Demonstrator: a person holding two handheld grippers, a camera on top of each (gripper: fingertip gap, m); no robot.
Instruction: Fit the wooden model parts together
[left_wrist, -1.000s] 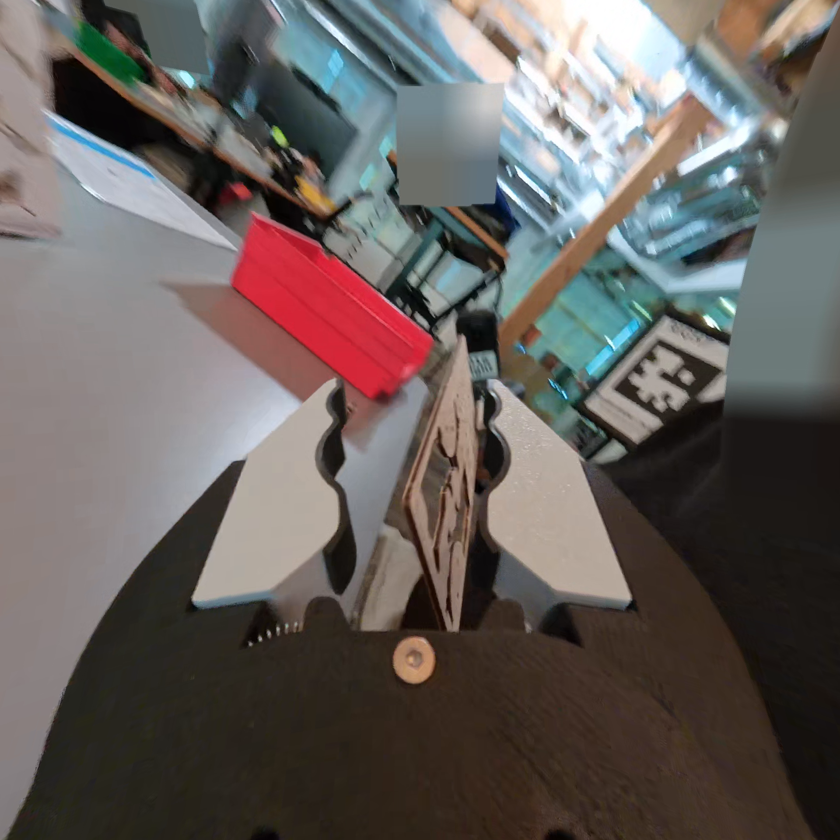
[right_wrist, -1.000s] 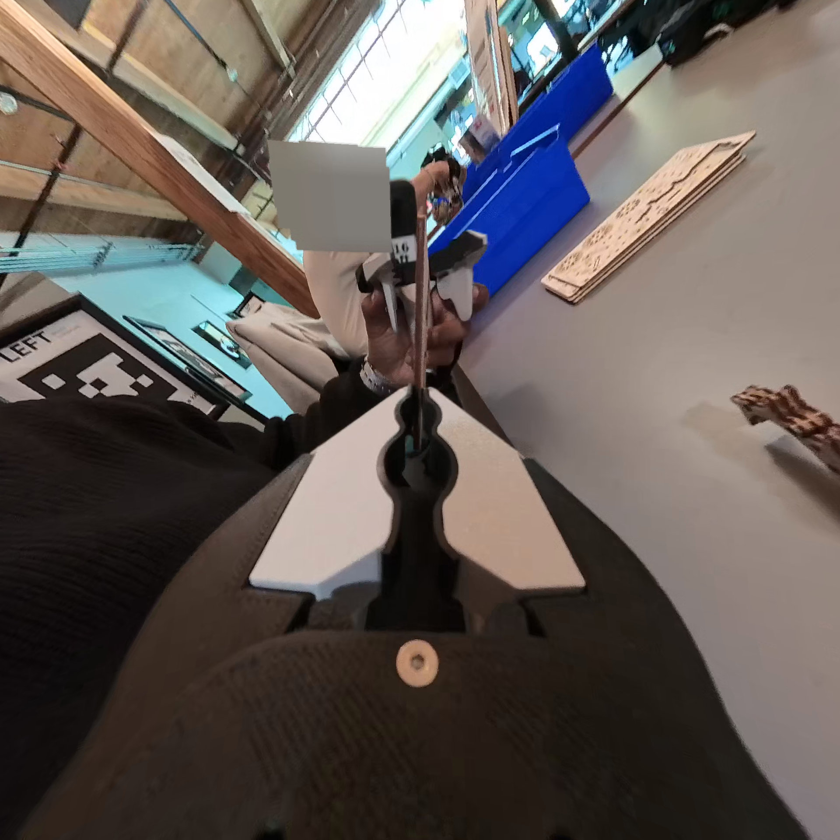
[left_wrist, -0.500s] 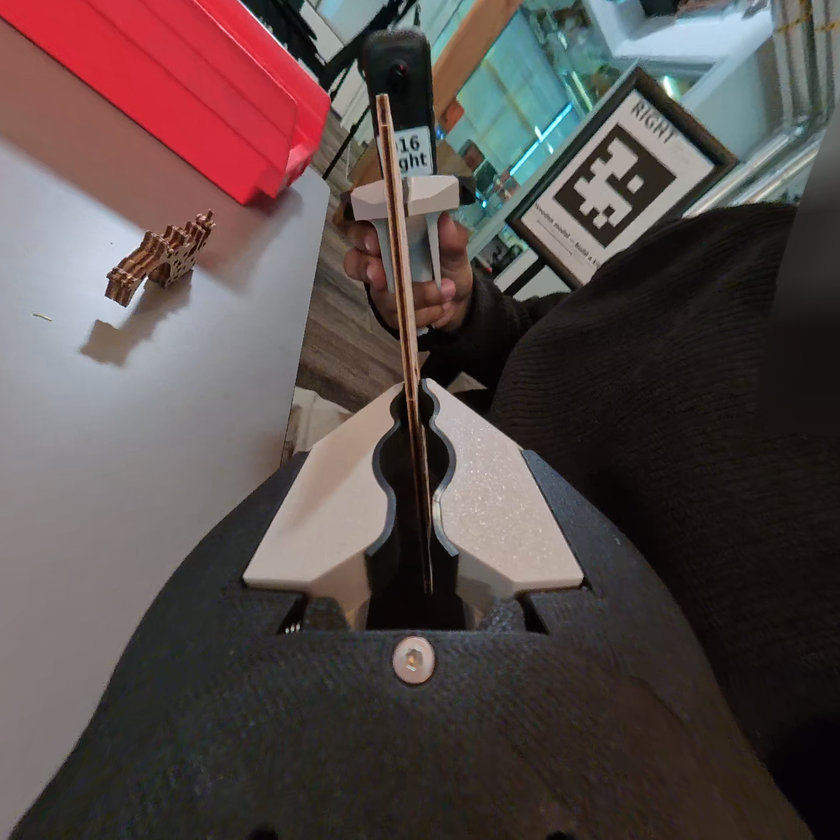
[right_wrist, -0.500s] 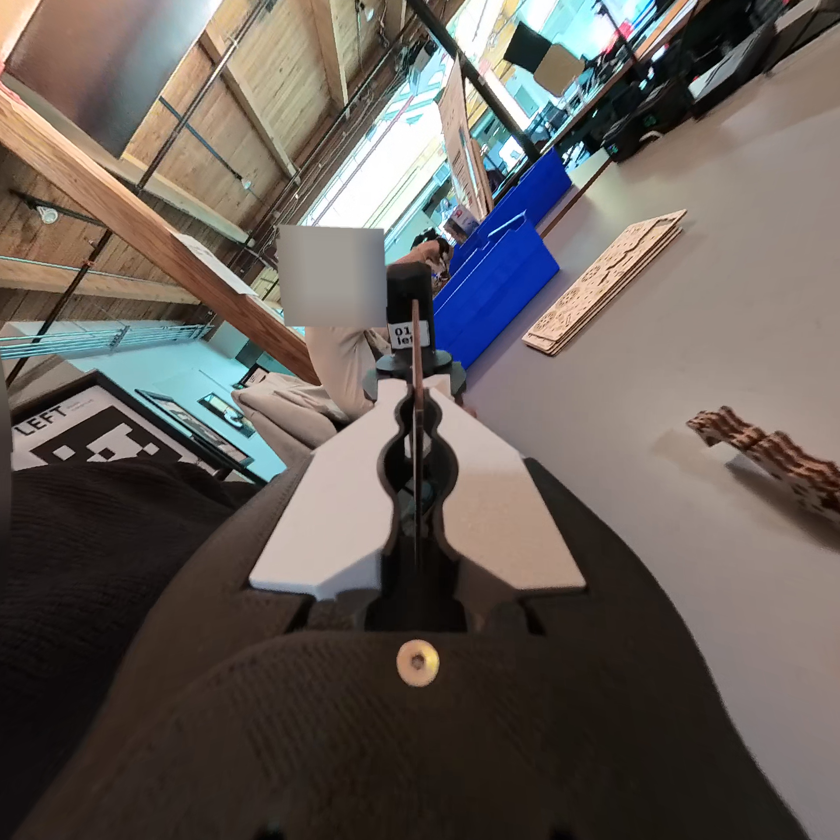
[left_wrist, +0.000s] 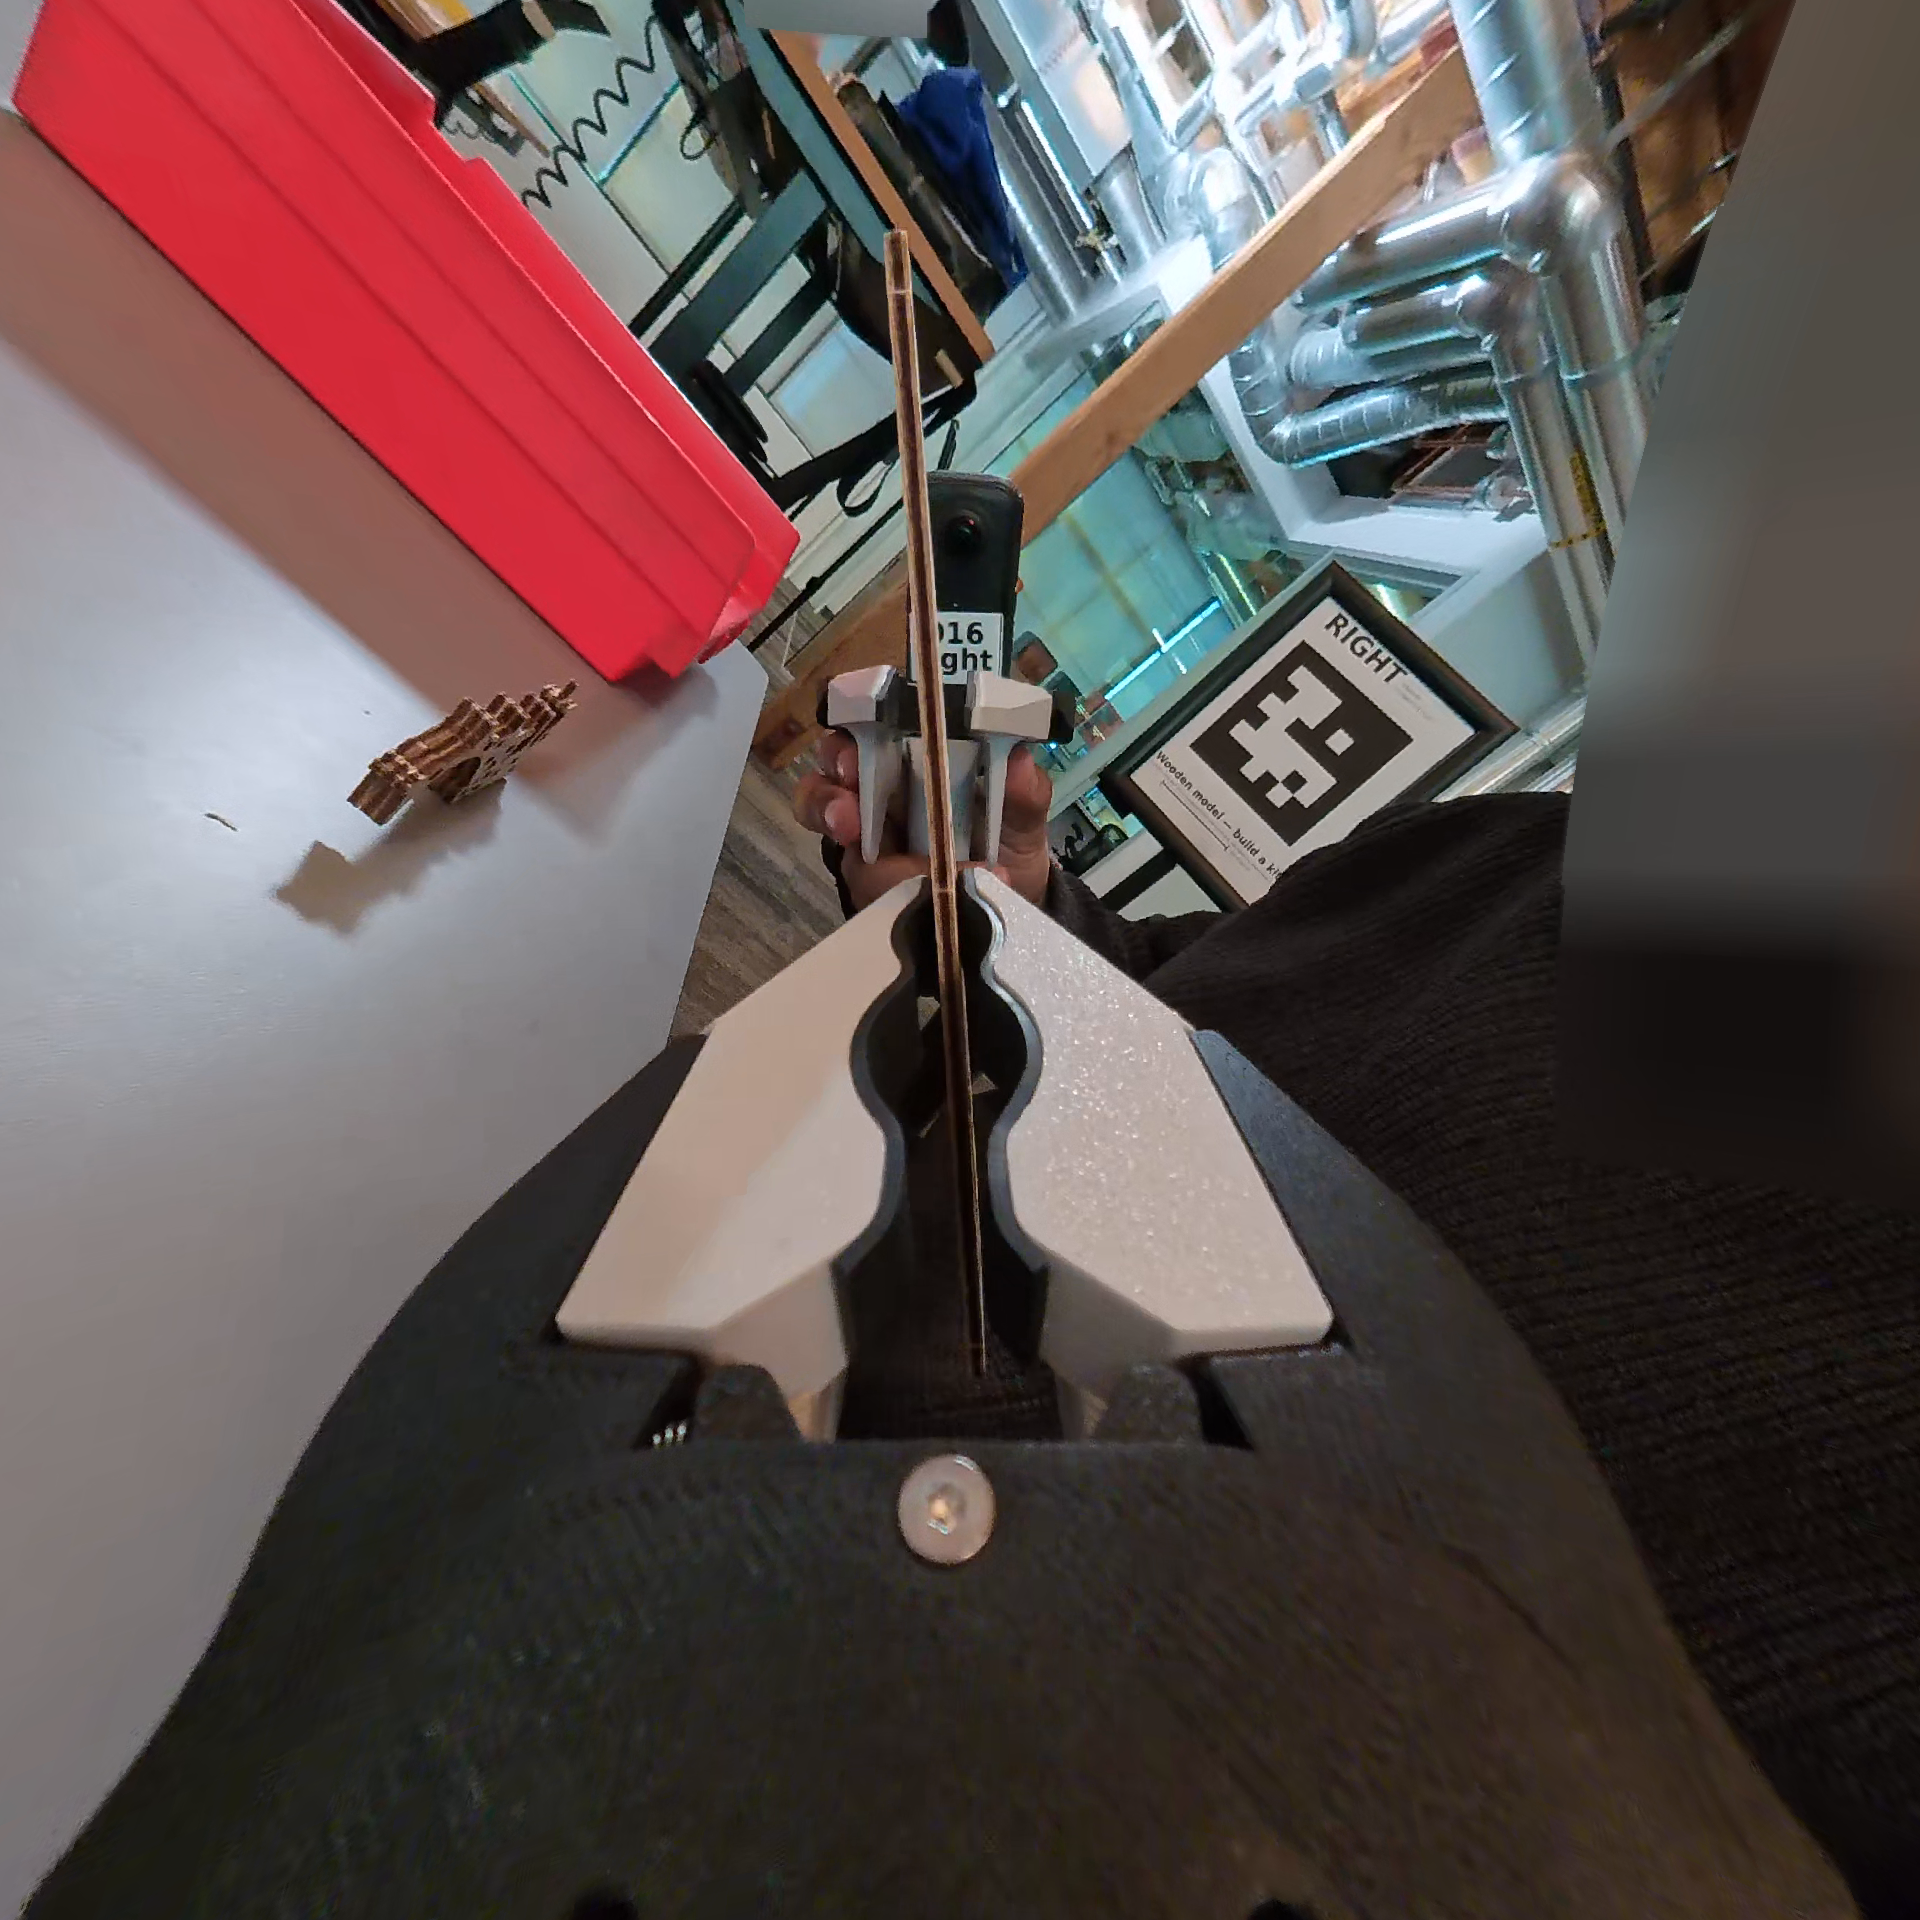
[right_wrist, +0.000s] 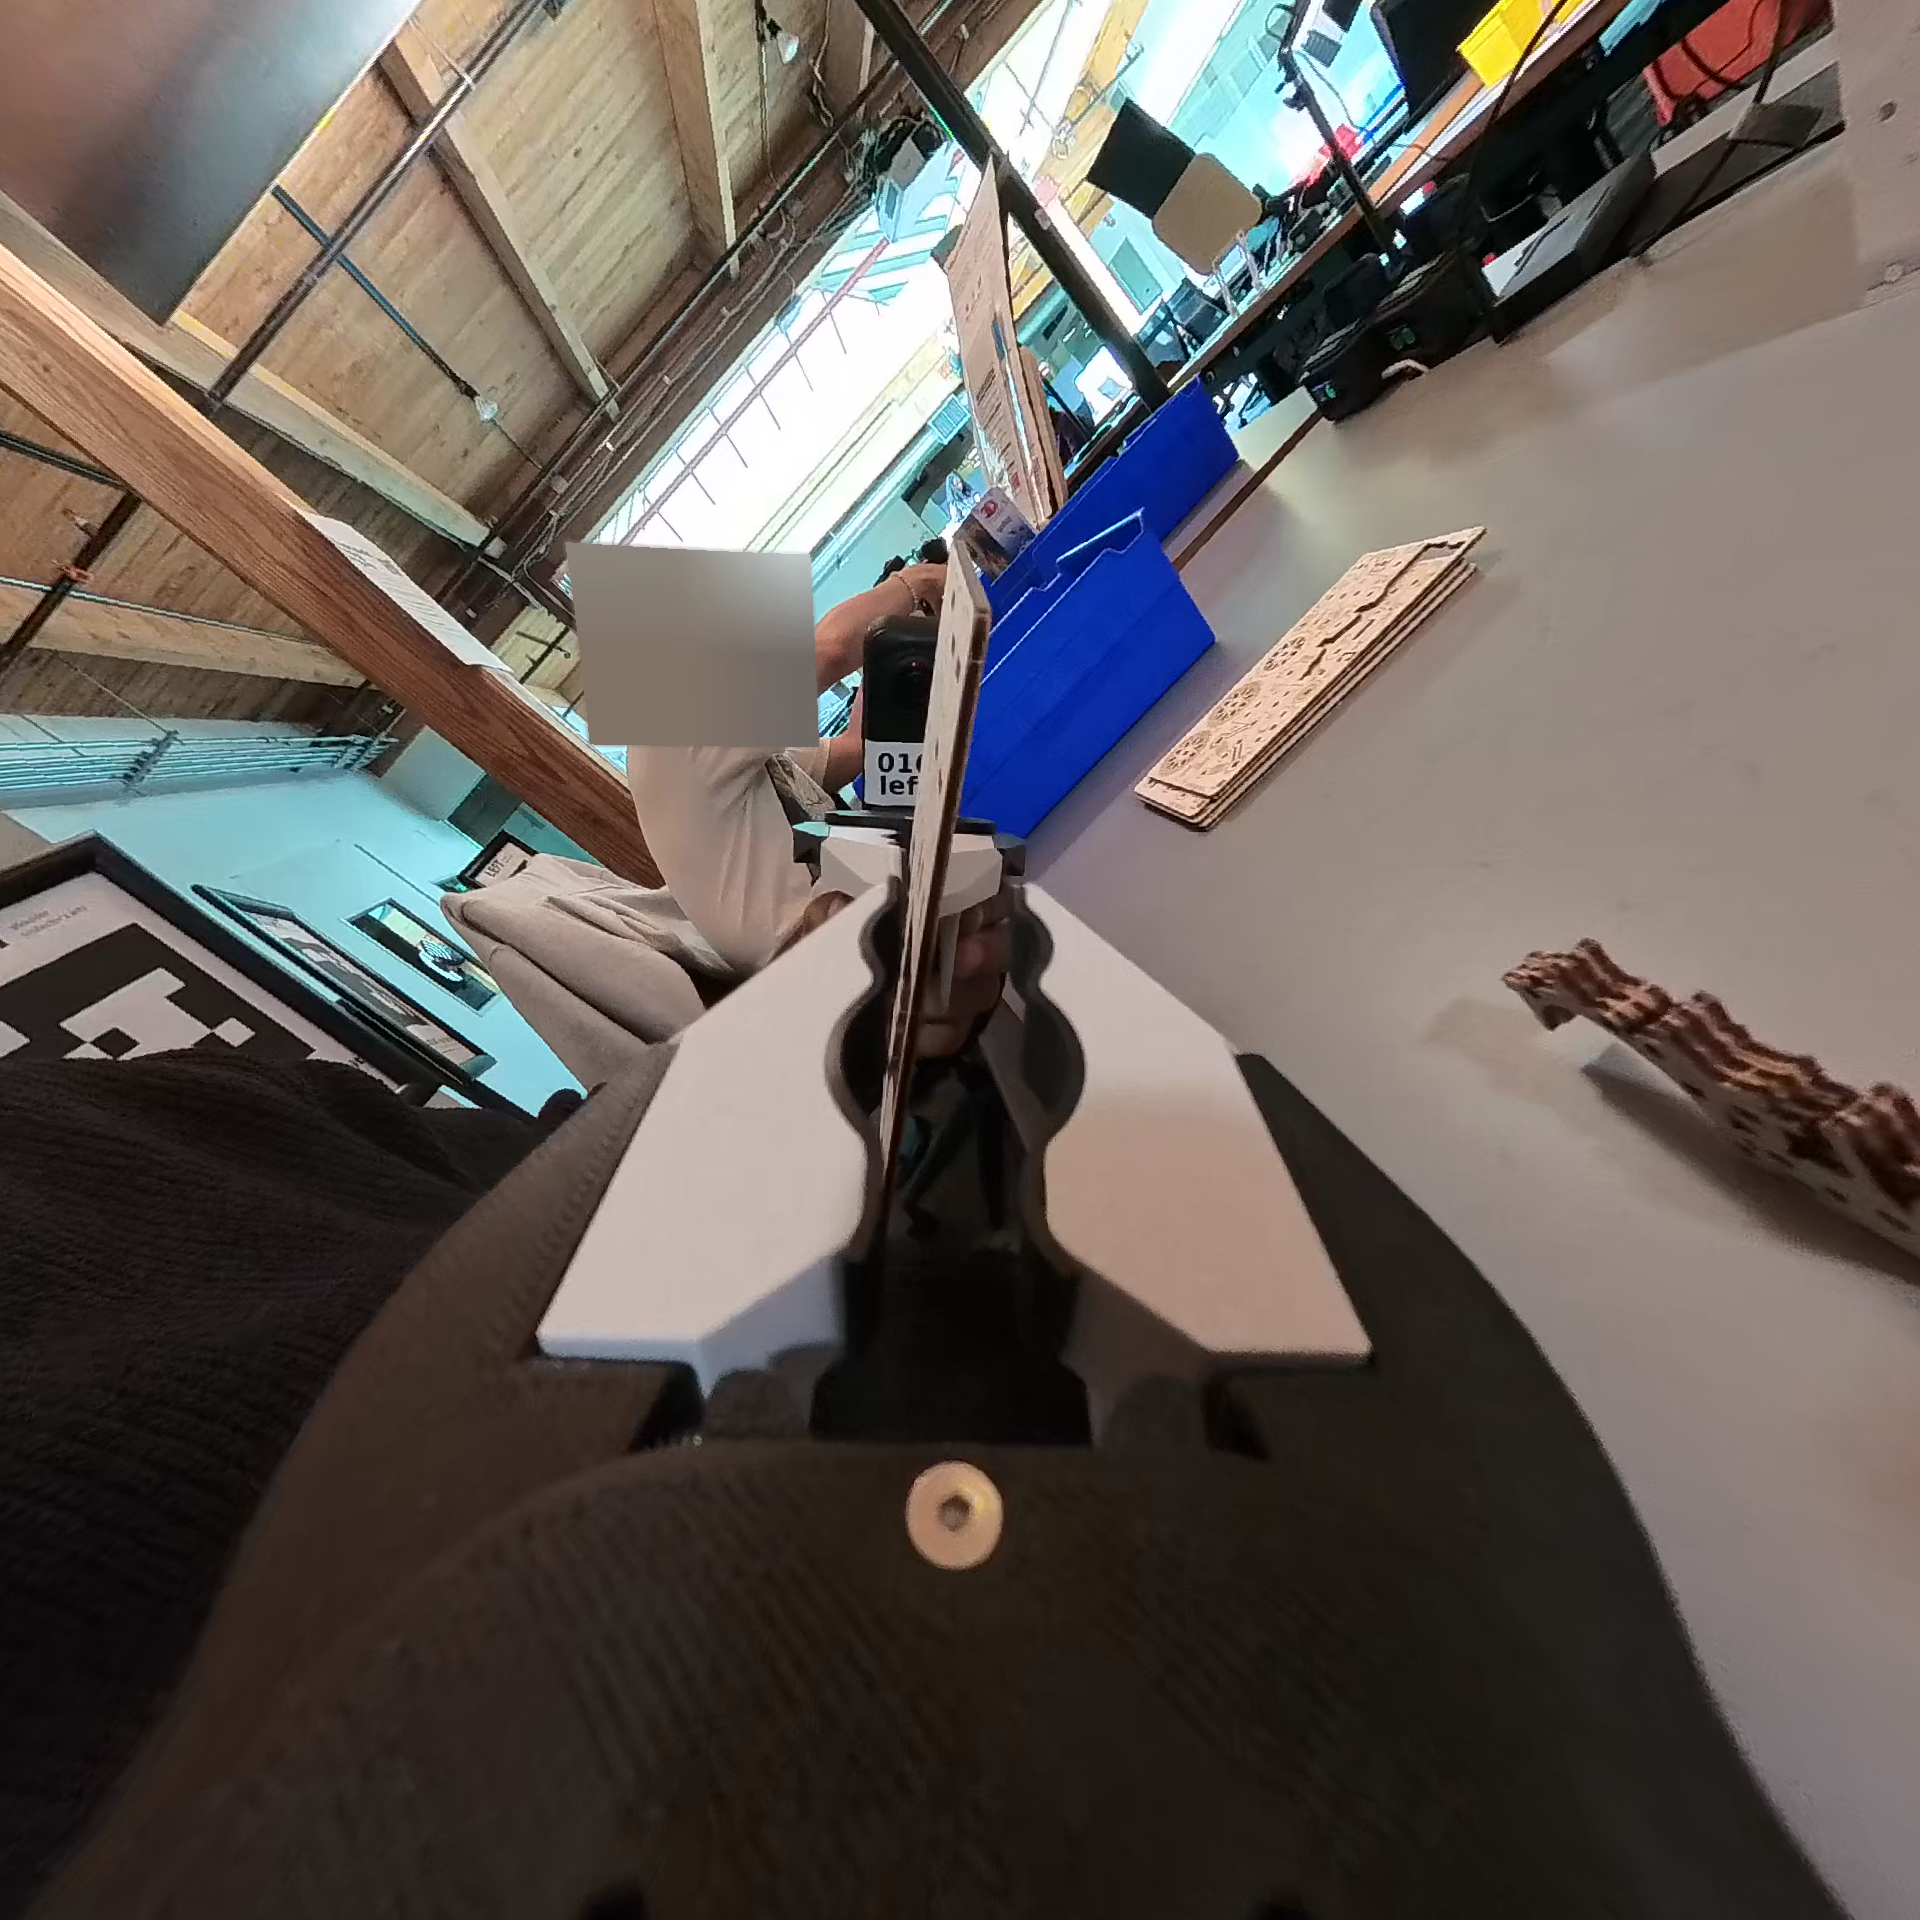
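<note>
A thin wooden model sheet (left_wrist: 914, 520) stands edge-on in the air beside the table. My left gripper (left_wrist: 945, 883) is shut on its near end. In the left wrist view my right gripper (left_wrist: 933, 821) faces me at the far end, its fingers apart on either side of the sheet. In the right wrist view the sheet (right_wrist: 951, 707) leans against the left finger of my right gripper (right_wrist: 951, 909), whose jaws stand open; the left gripper (right_wrist: 914, 862) clamps it beyond. A small assembled wooden piece (left_wrist: 468, 758) lies on the grey table (left_wrist: 208, 1039); it also shows in the right wrist view (right_wrist: 1714, 1070).
A red bin (left_wrist: 416, 343) sits at the table's far end. In the right wrist view a blue bin (right_wrist: 1091, 644) and a stack of wooden part sheets (right_wrist: 1309, 686) lie on the table (right_wrist: 1558, 831). A person sits behind a blurred patch. Left tips to right tips: about 7 cm.
My left gripper, open a second ago with the sheet leaning in it, has shut on the sheet. My right gripper, shut on the sheet before, has opened.
</note>
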